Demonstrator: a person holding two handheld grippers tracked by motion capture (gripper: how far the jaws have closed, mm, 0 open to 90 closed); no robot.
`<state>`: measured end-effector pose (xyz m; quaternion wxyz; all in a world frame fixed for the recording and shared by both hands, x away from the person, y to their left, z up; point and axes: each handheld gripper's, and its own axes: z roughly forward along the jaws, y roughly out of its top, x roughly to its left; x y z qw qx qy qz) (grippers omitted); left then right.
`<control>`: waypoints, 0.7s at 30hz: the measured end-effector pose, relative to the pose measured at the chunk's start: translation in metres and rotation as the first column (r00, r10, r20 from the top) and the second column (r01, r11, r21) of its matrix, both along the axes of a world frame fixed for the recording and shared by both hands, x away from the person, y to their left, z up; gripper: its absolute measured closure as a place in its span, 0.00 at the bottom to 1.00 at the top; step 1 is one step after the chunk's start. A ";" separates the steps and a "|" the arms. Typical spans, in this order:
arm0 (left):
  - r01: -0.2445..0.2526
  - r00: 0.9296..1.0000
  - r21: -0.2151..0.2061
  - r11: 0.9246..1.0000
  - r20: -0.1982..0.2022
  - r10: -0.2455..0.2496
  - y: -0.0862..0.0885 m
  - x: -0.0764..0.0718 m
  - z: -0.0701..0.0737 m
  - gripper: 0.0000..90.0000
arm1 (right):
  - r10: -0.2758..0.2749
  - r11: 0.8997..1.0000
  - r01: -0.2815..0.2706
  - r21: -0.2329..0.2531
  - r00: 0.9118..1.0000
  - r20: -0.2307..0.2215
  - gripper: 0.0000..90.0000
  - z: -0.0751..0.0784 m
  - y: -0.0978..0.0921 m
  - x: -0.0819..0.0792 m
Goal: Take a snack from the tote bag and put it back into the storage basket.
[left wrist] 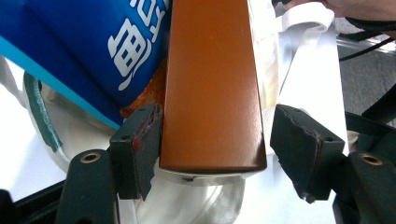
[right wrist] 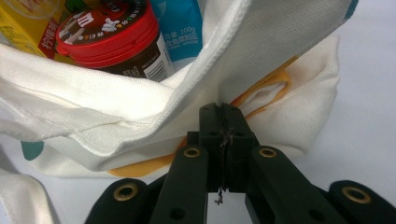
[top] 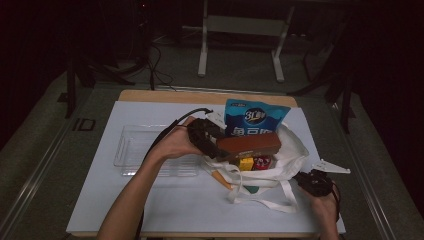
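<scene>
Stiffness is what I judge first in the long glossy reddish-brown rectangular box (left wrist: 212, 88): its faces look flat and hard, its edges crisp, so it should hold its shape under a squeeze, but the sheen suggests it could slide between rubber pads. It looks fairly light for its length, though I cannot tell what is inside. My left gripper (left wrist: 215, 154) has its fingers (left wrist: 140, 144) spread around the near end of the box, the left pad touching its side and the right pad standing a little apart, so they are released, not yet clenched. I would take hold right here, across the narrow width near the end, and close squarely so the long box does not swing. The box lies across the open mouth of the white cloth tote bag (top: 290, 150) in the middle of the white-covered surface (top: 100, 200), just in front of a blue snack packet (top: 255, 117) standing in the bag, with a clear plastic tray (top: 127, 150) to the left. My right gripper (right wrist: 223, 135) has its fingers clenched on the soft rim of the bag at its right near corner, holding it open beside a red-lidded brown candy jar (right wrist: 112, 39) and a yellow carton (right wrist: 23, 30).
</scene>
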<state>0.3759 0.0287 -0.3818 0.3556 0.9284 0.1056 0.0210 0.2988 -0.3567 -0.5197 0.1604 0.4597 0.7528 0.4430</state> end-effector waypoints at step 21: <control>0.009 1.000 0.136 0.991 0.022 -0.012 -0.049 0.010 0.017 0.41 | 0.005 1.000 -0.005 -0.020 1.000 -0.014 0.98 -0.002 0.002 0.000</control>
